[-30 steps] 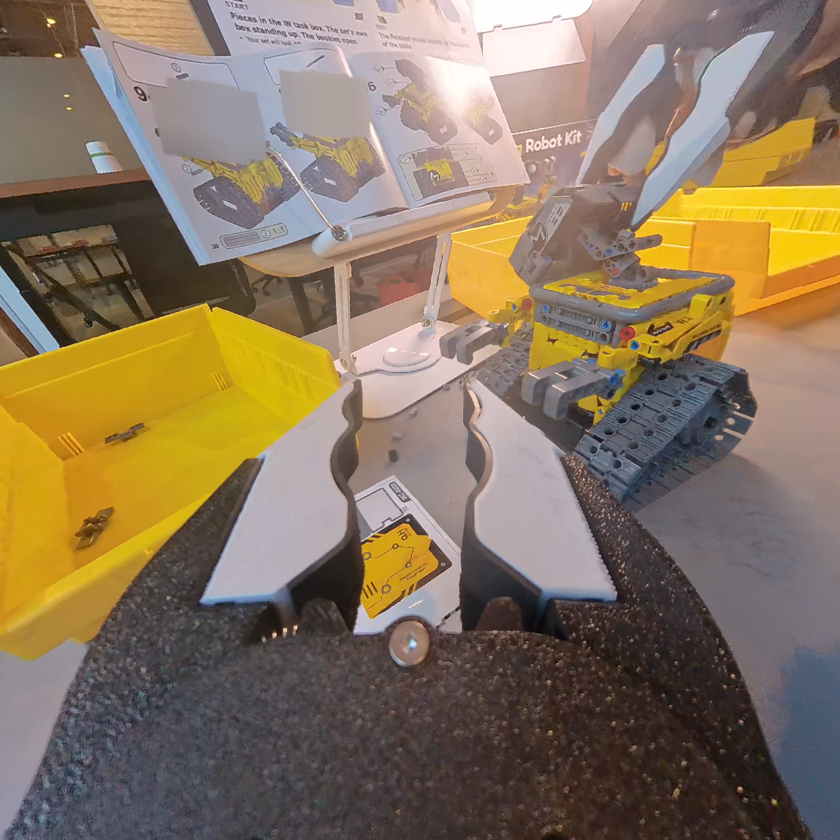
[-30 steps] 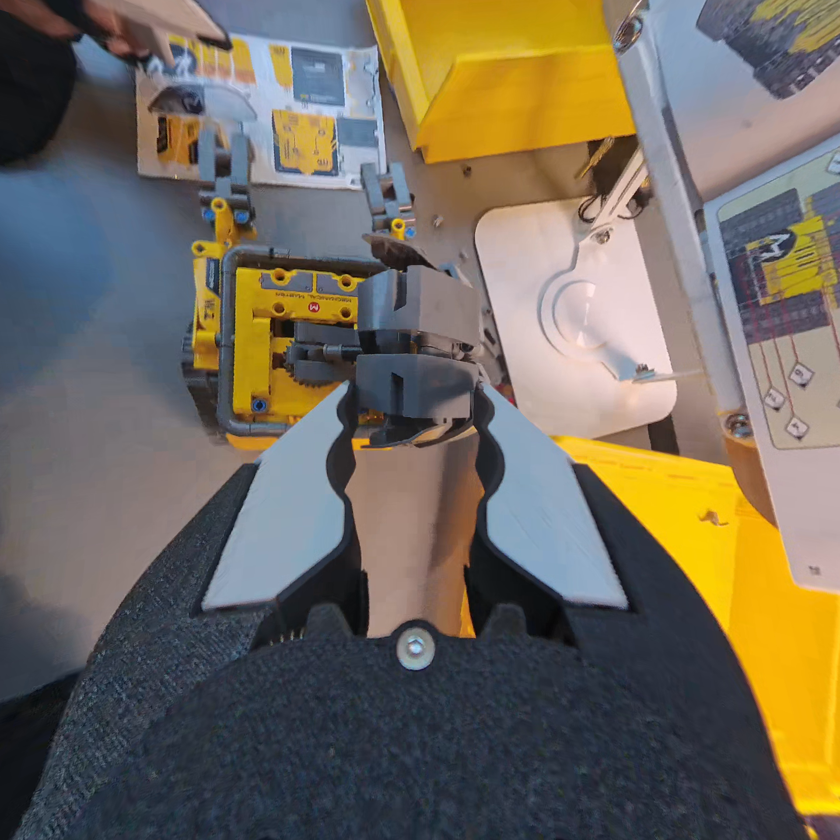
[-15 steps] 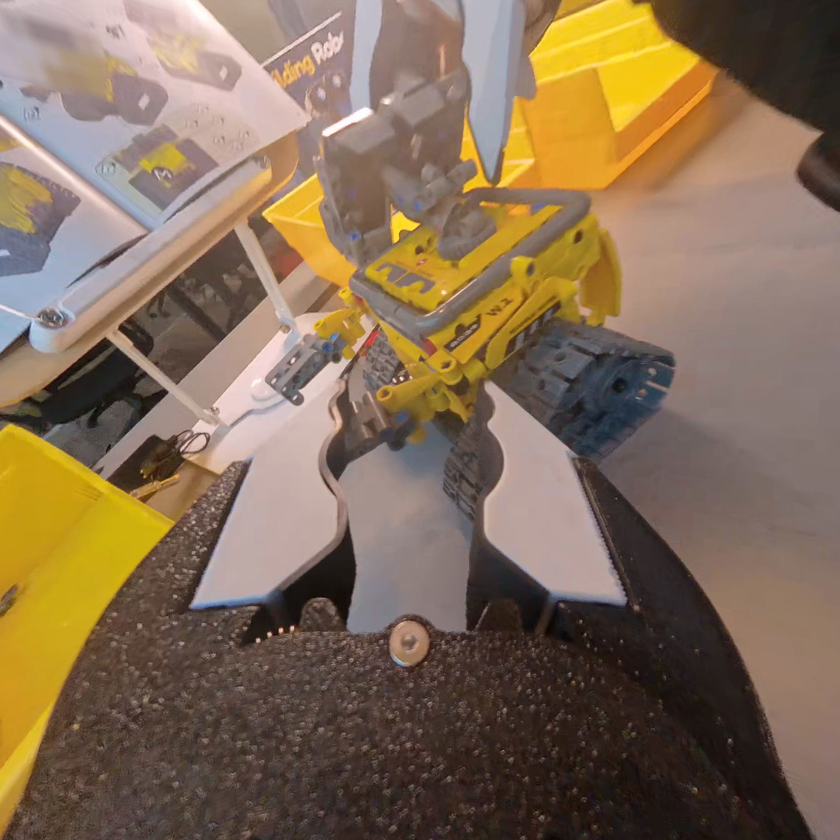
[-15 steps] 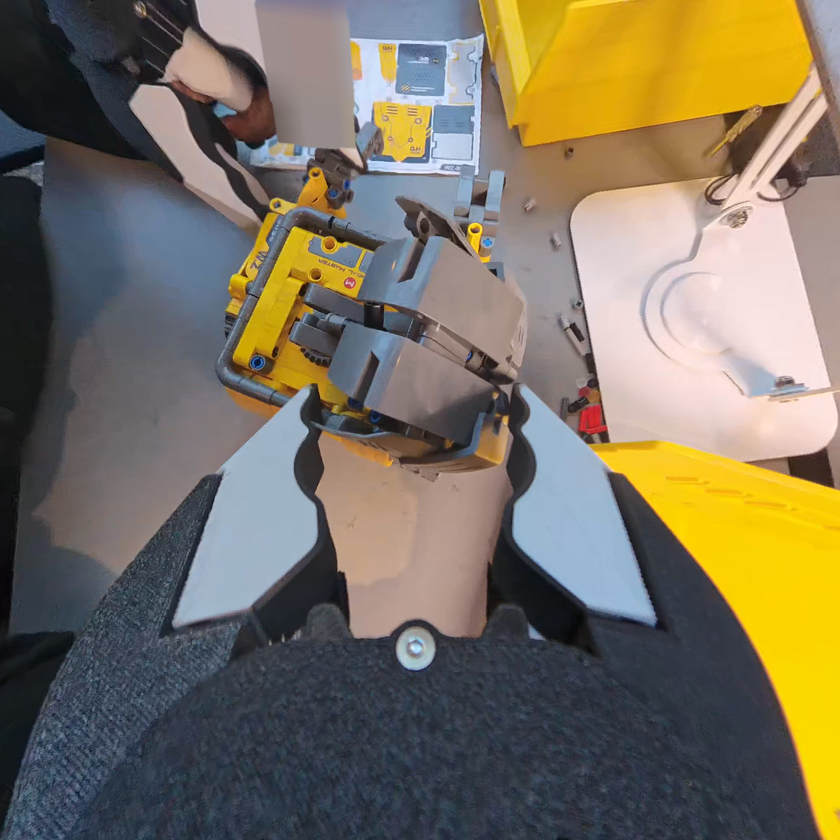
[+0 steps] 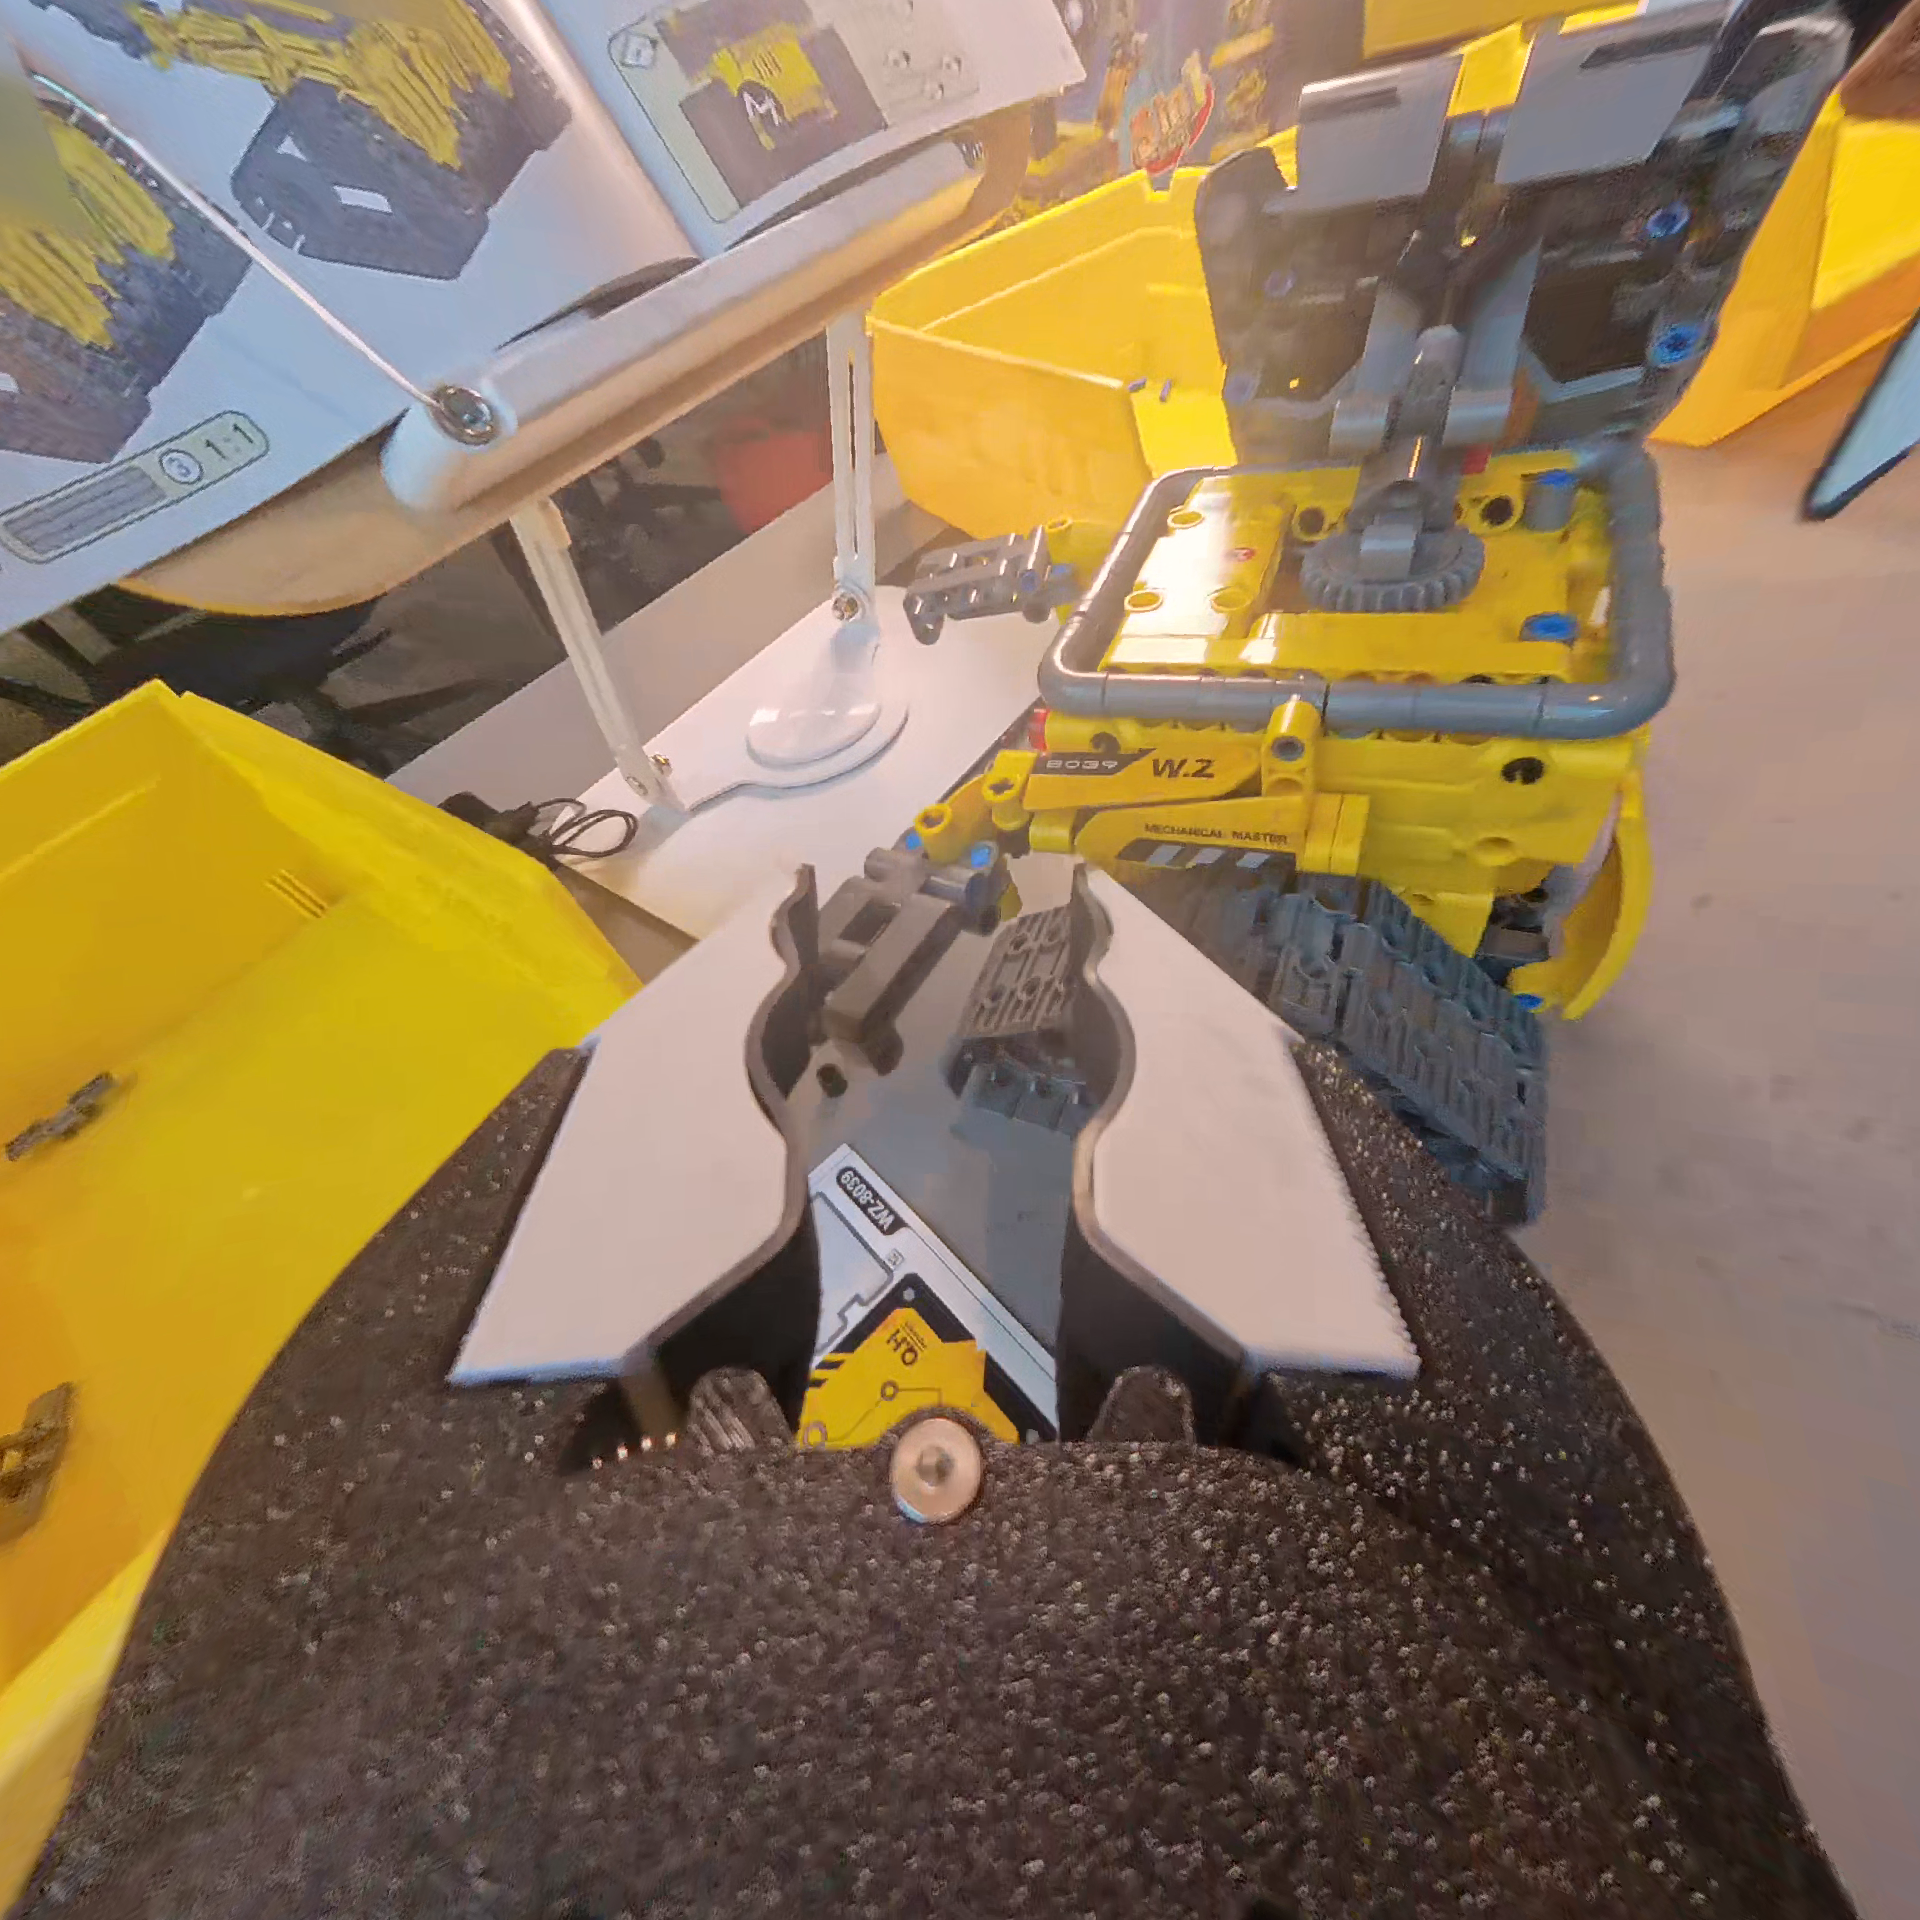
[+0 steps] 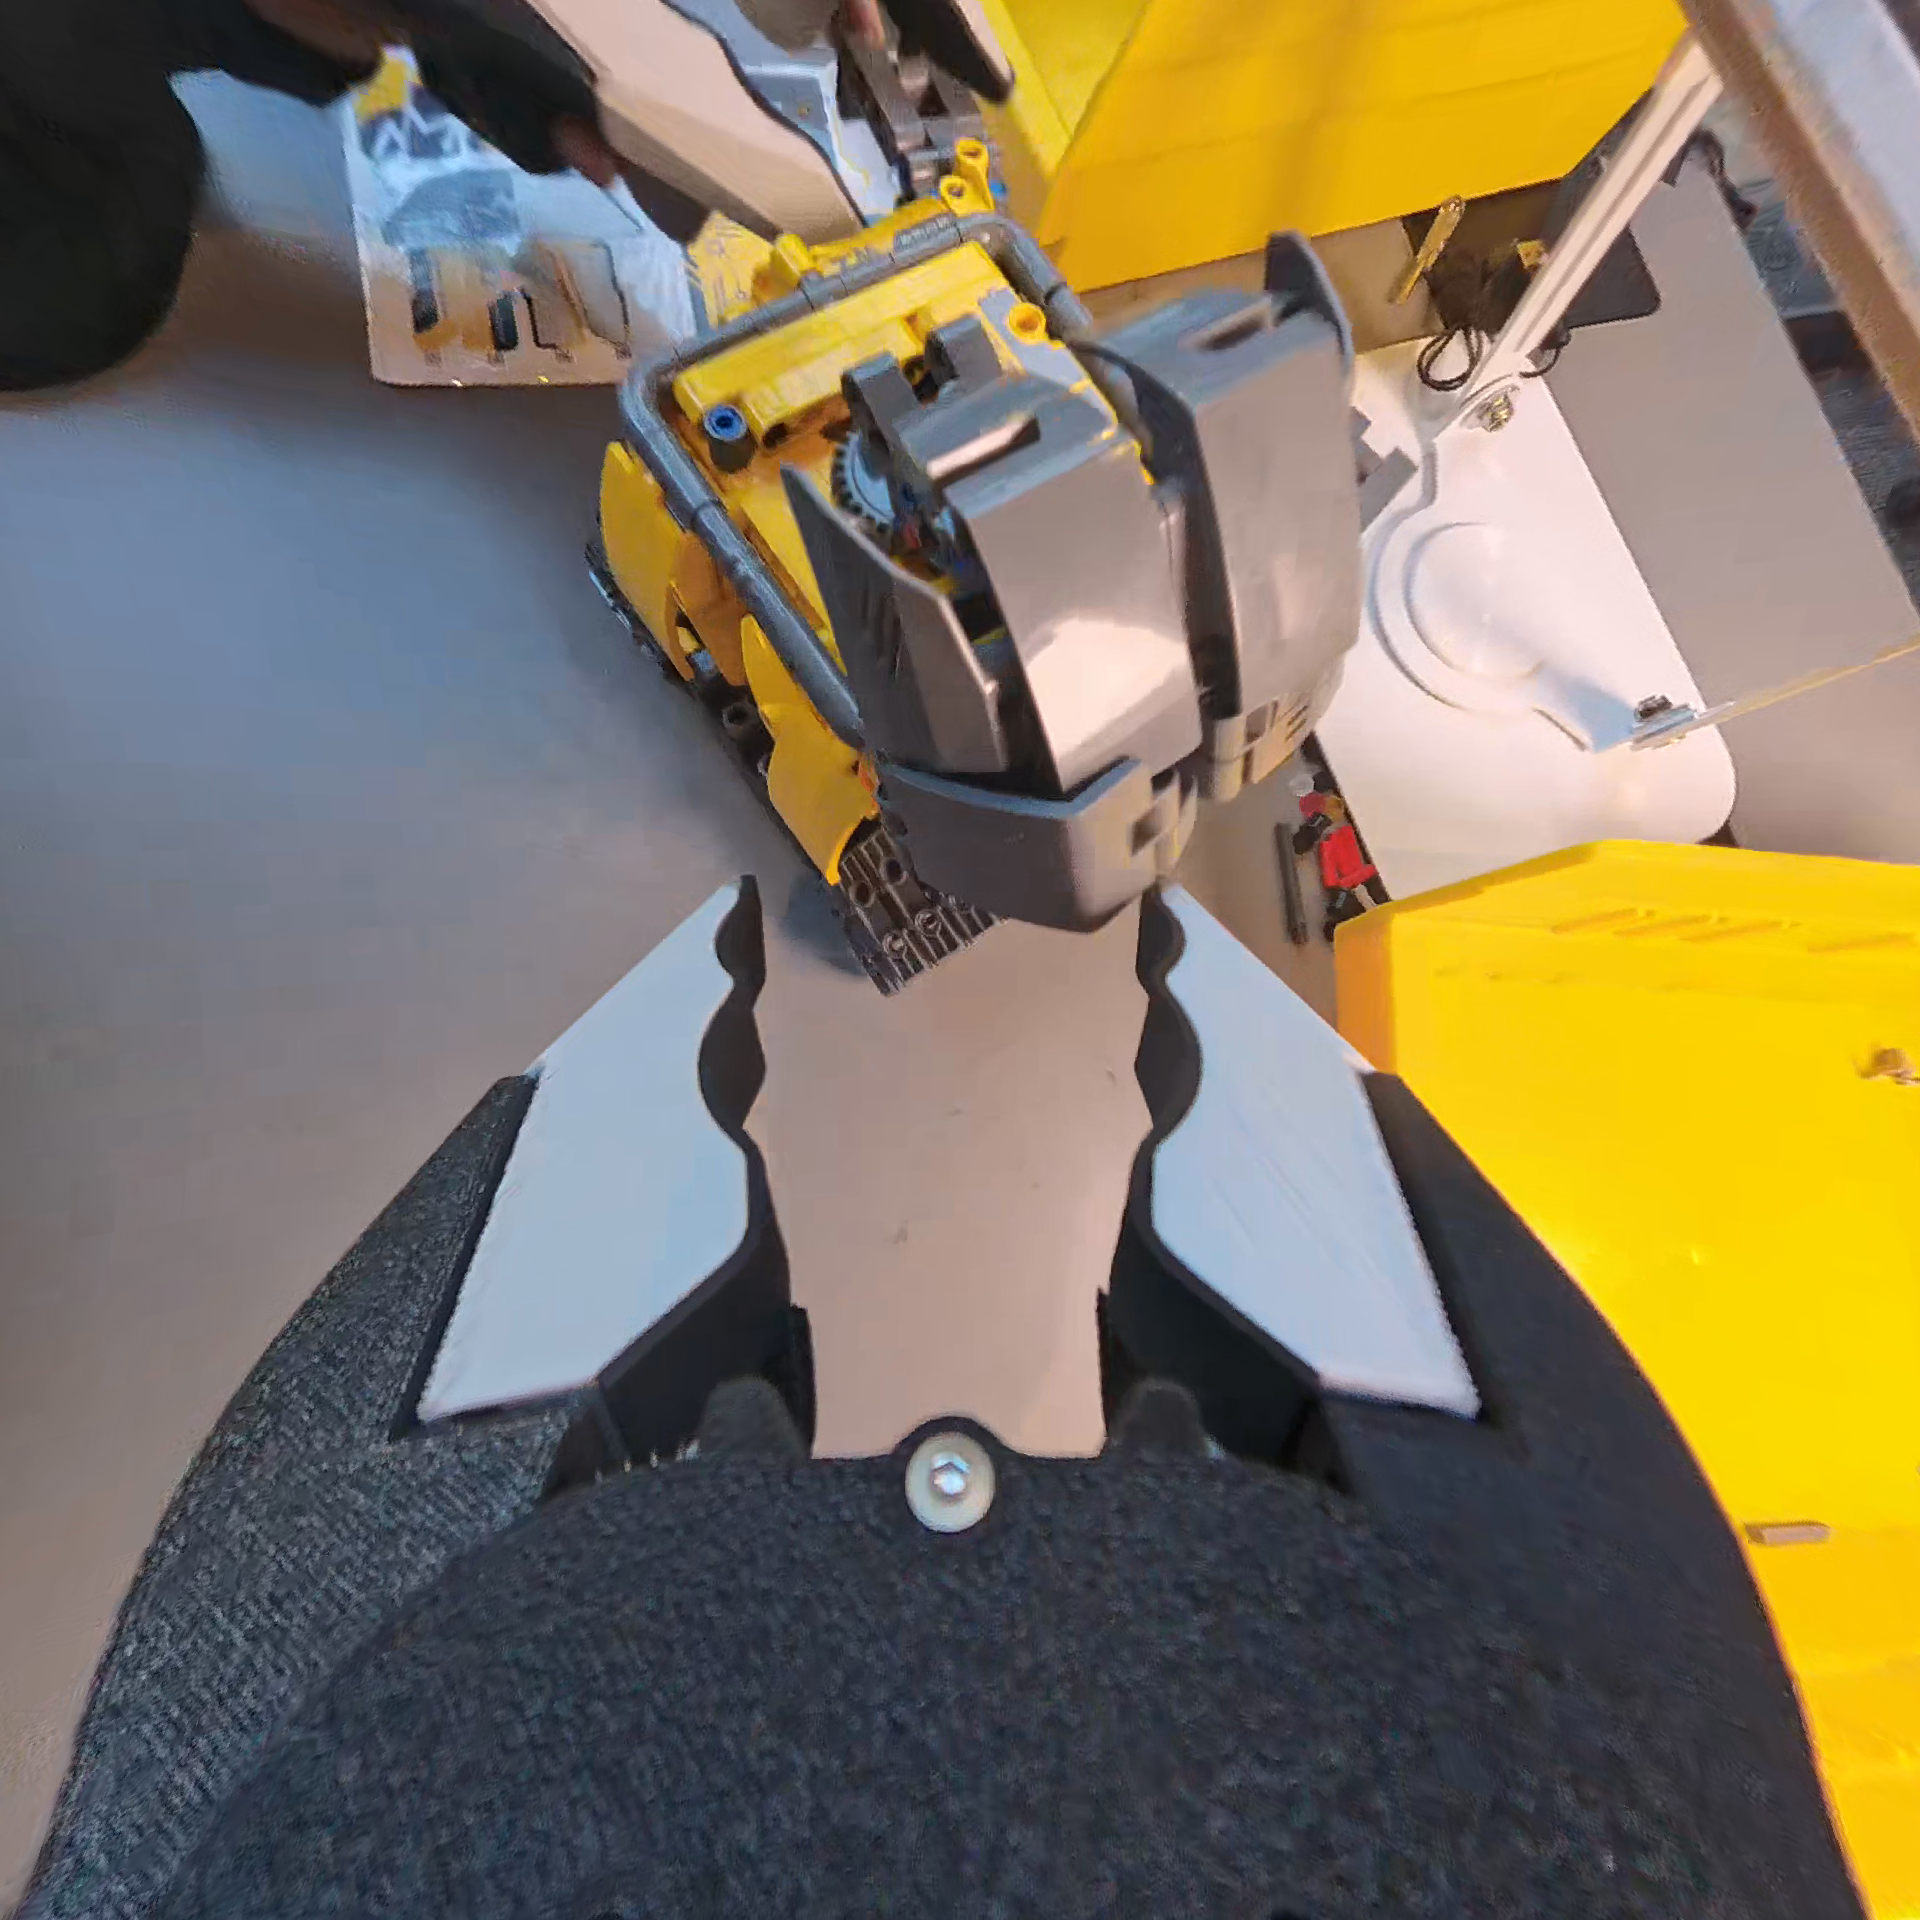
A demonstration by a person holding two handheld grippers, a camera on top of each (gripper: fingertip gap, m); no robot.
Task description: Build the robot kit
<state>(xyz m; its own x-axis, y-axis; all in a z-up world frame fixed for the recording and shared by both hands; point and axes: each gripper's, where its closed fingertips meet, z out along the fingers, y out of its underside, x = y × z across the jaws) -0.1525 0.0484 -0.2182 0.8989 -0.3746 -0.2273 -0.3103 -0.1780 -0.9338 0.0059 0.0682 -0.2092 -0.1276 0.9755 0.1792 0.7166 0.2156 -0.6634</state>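
A yellow and grey tracked brick robot model stands on the grey table, also in the right wrist view. My left gripper is open at the model's front. The model's grey forearm claw and the front end of its track lie between the fingertips. My right gripper is open and empty, just behind the model's grey head, not touching it. The left gripper, held by a gloved hand, shows at the far side of the model.
A yellow bin with small parts is at the left, and more yellow bins are around. An instruction booklet rests on a stand with a white base. A printed sheet lies under the left gripper. Loose small parts lie by the base. Left tips to right tips: about 15 cm. From either gripper's tips it is about 25 cm to the white base. My left wrist view looks at it from another angle.
My right gripper opened wider and drew back off the grey head. My left gripper moved in to the model's front arm. The model has turned on the table.
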